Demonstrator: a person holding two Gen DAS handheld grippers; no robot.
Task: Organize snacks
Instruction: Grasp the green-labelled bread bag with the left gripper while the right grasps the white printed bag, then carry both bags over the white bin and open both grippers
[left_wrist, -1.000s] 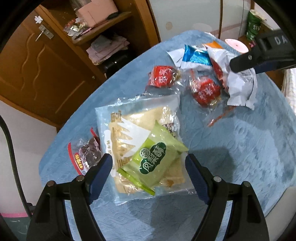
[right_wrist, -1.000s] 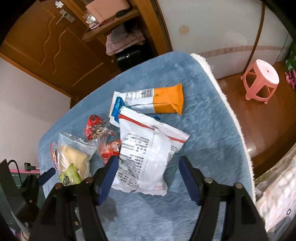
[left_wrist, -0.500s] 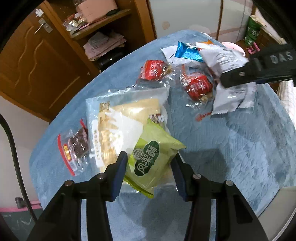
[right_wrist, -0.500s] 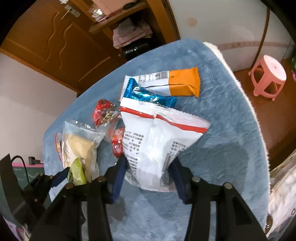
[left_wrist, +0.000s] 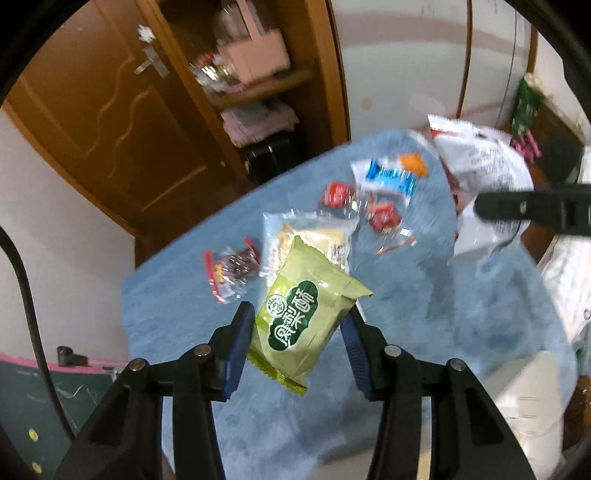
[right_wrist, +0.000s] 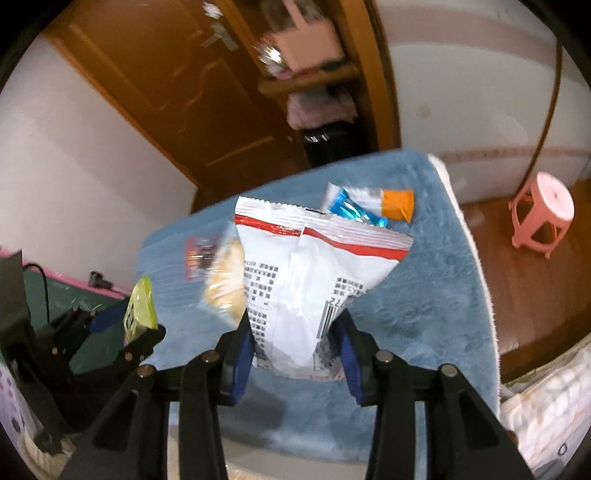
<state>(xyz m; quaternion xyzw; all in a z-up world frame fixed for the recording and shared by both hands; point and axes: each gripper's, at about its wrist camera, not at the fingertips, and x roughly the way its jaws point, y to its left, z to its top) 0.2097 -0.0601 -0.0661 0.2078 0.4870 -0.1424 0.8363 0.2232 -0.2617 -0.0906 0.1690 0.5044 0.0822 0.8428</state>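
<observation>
My left gripper (left_wrist: 297, 334) is shut on a green snack packet (left_wrist: 304, 317) and holds it up above the blue cloth-covered table (left_wrist: 406, 350). In the right wrist view my right gripper (right_wrist: 297, 341) is shut on a white snack bag with a red stripe (right_wrist: 306, 280), also lifted off the table. That white bag (left_wrist: 484, 177) and the right gripper's black body (left_wrist: 532, 212) show at the right of the left wrist view. The left gripper with the green packet (right_wrist: 140, 306) appears at the left of the right wrist view.
On the cloth lie a clear bag of pale pastry (left_wrist: 314, 236), a small dark-filled red packet (left_wrist: 232, 266), two red candy packets (left_wrist: 382, 218), a blue wrapper (left_wrist: 391, 177) and an orange-ended bar (right_wrist: 397, 199). A pink stool (right_wrist: 541, 214) stands on the floor; a wooden cabinet (left_wrist: 122, 110) is behind.
Both grippers shut on their packets, the left on the green one, the right on the white bag, and lifted them off the table. The table now looks farther away.
</observation>
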